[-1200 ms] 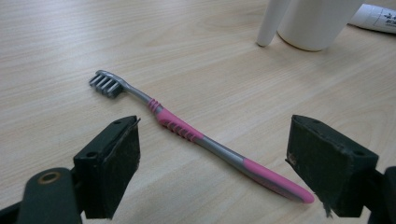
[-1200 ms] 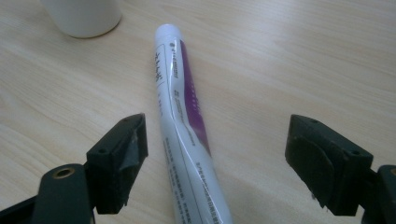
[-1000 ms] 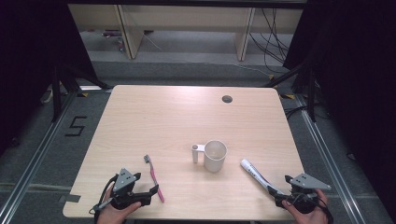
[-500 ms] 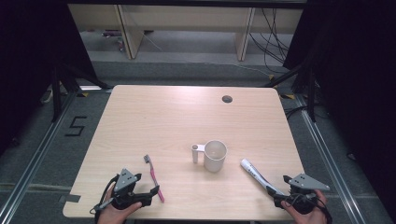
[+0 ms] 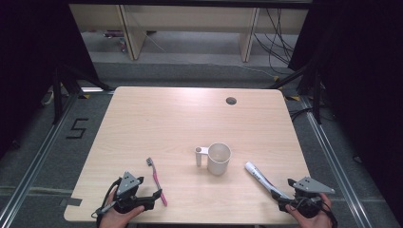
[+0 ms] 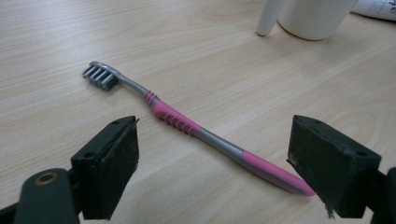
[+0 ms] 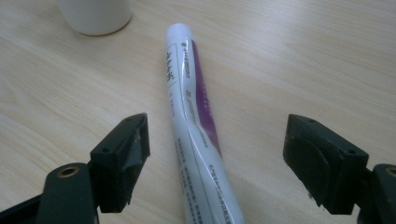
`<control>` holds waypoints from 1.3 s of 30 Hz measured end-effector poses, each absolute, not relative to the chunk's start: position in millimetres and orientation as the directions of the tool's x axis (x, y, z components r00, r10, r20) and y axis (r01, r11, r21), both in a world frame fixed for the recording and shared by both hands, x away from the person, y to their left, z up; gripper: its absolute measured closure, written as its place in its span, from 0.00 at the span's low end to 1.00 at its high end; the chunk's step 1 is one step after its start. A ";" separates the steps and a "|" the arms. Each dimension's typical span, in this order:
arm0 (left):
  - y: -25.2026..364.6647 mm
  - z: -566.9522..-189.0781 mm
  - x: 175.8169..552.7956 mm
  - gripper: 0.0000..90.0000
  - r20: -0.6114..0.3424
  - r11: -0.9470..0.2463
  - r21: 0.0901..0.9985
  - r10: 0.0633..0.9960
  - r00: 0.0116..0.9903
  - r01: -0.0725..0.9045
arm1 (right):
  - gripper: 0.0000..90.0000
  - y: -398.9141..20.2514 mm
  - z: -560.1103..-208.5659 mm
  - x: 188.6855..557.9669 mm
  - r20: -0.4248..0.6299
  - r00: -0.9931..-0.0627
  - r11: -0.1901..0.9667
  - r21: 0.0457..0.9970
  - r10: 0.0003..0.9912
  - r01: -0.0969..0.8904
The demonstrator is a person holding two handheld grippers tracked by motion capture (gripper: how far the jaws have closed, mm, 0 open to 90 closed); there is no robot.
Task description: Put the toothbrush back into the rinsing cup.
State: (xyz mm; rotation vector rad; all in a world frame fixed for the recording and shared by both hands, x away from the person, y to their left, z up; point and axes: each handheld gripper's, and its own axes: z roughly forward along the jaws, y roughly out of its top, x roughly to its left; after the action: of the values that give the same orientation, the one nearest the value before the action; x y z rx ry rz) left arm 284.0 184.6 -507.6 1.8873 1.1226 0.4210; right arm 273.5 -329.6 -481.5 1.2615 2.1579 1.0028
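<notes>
a cup (image 5: 219, 158) stood mid-surface (image 5: 180, 118). left of the cup lay the toothbrush (image 5: 157, 181), bristles toward the far edge, between the wide-open, empty left hand-held gripper (image 5: 151, 198). right of the cup lay the tube (image 5: 262, 179), pointing cupward, between the wide-open, empty right hand-held gripper (image 5: 283, 203).

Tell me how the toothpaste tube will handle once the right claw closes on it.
The toothpaste tube looks soft and glossy, so it may dent and slip under the squeeze. Its round body lies flat on the table, so a nudge could roll it. The right claw stands open astride it.
</notes>
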 end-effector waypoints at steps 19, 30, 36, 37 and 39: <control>182.0 -506.9 286.2 0.19 -0.136 -0.225 0.808 0.828 0.544 0.545 | 0.27 -324.7 -482.6 272.1 0.022 -0.485 0.298 0.764 0.874 0.572; 177.2 -503.0 294.5 0.30 -0.127 -0.223 0.804 0.841 0.525 0.552 | 0.27 -325.2 -482.4 272.3 0.026 -0.486 0.294 0.768 0.874 0.569; 172.1 -500.3 301.0 0.40 -0.085 -0.294 0.775 0.829 0.553 0.559 | 0.27 -325.8 -482.4 273.6 0.007 -0.504 0.315 0.773 0.863 0.550; 171.1 -500.4 302.0 0.42 -0.082 -0.302 0.771 0.826 0.558 0.560 | 0.27 -325.7 -482.6 273.7 0.006 -0.504 0.316 0.773 0.864 0.550; 170.2 -500.5 303.7 0.45 -0.080 -0.309 0.764 0.826 0.558 0.567 | 0.27 -326.3 -482.4 273.9 -0.009 -0.505 0.325 0.775 0.863 0.542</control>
State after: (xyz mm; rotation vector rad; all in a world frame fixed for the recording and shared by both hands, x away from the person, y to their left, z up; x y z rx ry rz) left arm 303.7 170.2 -500.5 2.0123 1.1175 0.4222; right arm 273.9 -326.3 -482.4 1.2404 2.1730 1.0253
